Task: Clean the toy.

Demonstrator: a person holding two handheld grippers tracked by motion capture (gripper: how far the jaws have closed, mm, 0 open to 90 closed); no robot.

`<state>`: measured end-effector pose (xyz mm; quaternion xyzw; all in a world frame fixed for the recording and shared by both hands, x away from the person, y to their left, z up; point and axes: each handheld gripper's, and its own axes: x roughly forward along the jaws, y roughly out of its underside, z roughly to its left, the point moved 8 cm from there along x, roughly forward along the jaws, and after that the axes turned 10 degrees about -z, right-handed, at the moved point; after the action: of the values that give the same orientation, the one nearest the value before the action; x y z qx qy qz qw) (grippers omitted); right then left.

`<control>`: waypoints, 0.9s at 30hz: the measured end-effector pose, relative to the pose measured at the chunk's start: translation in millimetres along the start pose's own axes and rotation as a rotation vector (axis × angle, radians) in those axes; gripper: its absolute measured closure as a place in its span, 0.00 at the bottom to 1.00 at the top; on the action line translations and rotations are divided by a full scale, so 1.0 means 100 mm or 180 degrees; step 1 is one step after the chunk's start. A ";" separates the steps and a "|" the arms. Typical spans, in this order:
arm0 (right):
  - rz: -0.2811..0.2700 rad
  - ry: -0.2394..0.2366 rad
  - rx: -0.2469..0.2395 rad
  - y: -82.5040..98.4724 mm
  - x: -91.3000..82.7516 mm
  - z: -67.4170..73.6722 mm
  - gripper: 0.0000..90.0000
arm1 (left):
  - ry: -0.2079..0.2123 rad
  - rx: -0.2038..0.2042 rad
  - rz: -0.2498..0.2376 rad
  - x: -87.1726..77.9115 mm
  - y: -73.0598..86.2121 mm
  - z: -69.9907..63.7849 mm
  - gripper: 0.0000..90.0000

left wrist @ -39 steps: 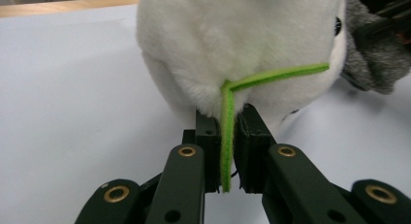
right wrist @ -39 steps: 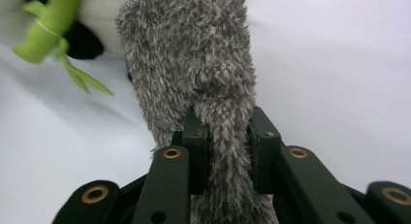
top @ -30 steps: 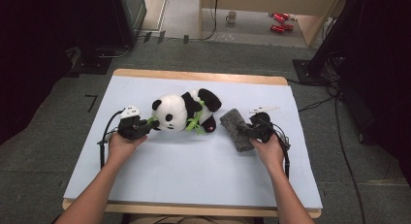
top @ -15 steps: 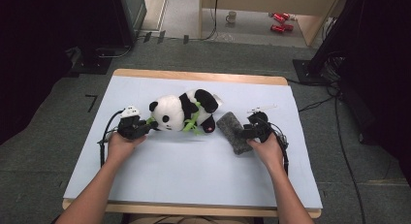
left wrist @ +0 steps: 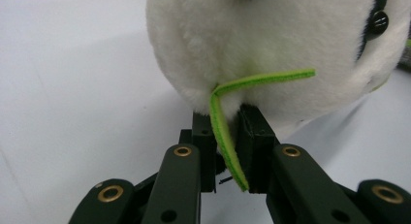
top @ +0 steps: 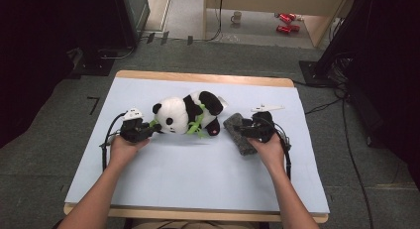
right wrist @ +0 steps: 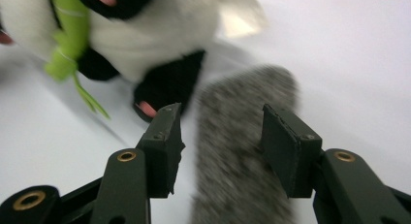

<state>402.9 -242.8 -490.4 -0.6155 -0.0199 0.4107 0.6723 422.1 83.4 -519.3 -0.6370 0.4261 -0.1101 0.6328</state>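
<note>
My left claw (left wrist: 228,151) is clenched on the green strip (left wrist: 224,136) by the toy panda (top: 185,114), mid-surface. My right claw (right wrist: 220,136) has just been closing around the grey cloth (right wrist: 242,156) to the panda's right, not pinching yet. Grabbing it is still left.

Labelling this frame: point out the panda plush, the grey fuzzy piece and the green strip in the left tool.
panda plush (top: 174,113): high view, on its white head.
grey fuzzy piece (right wrist: 237,136): right gripper view, on its middle, between the open jaws.
green strip (left wrist: 224,136): left gripper view, on the part pinched between the jaws.
</note>
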 end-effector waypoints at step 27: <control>0.0546 -0.0148 -0.0190 0.22 0.53 0.49 0.77 | 0.0199 -0.0127 0.0132 -0.10 0.04 -0.12 0.91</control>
<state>399.9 -174.3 -522.8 -0.6250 0.0051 0.4802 0.6154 406.1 82.2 -516.9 -0.6368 0.4609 -0.1083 0.6086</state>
